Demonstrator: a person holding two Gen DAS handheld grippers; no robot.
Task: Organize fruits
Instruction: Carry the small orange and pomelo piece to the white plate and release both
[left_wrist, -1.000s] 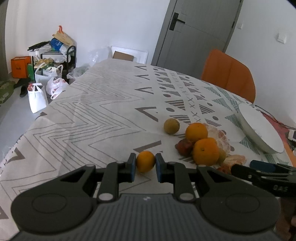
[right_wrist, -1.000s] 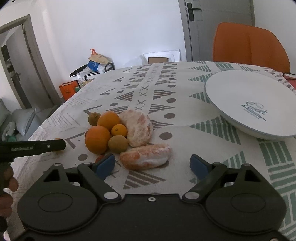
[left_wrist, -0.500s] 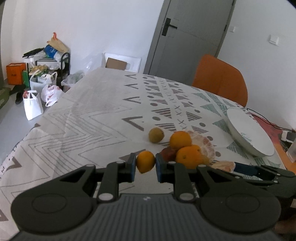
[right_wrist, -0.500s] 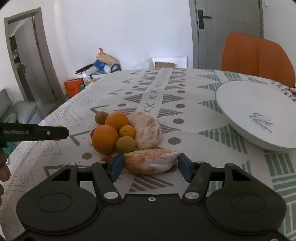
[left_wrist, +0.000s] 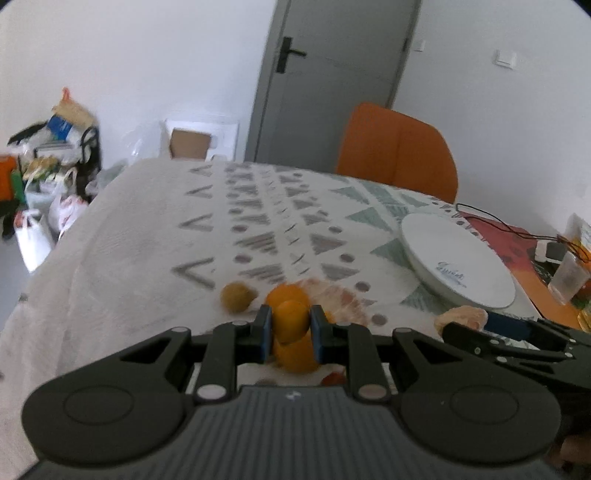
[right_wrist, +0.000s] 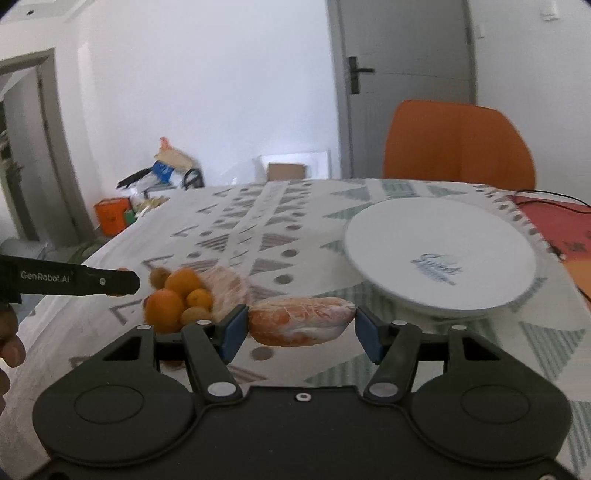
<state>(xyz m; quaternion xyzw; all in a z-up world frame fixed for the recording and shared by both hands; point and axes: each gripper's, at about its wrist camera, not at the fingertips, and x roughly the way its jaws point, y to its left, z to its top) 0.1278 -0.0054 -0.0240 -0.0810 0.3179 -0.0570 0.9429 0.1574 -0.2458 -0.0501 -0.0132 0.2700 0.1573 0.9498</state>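
Observation:
My left gripper is shut on a small orange and holds it above the fruit pile. My right gripper is shut on a peeled pomelo piece, lifted off the cloth; it also shows in the left wrist view. The pile on the patterned tablecloth holds oranges, a kiwi and a large peeled pomelo. A white plate lies upside down to the right of the pile. The left gripper's finger shows at the left of the right wrist view.
An orange chair stands behind the table's far side. A red mat with cables and a glass lies at the right edge. Bags and a rack stand on the floor at the left. A grey door is behind.
Both grippers have risen from the table with their fruit. The right gripper closed on the pomelo piece and lifted it. The left gripper moved right, over the pile, with the small orange.

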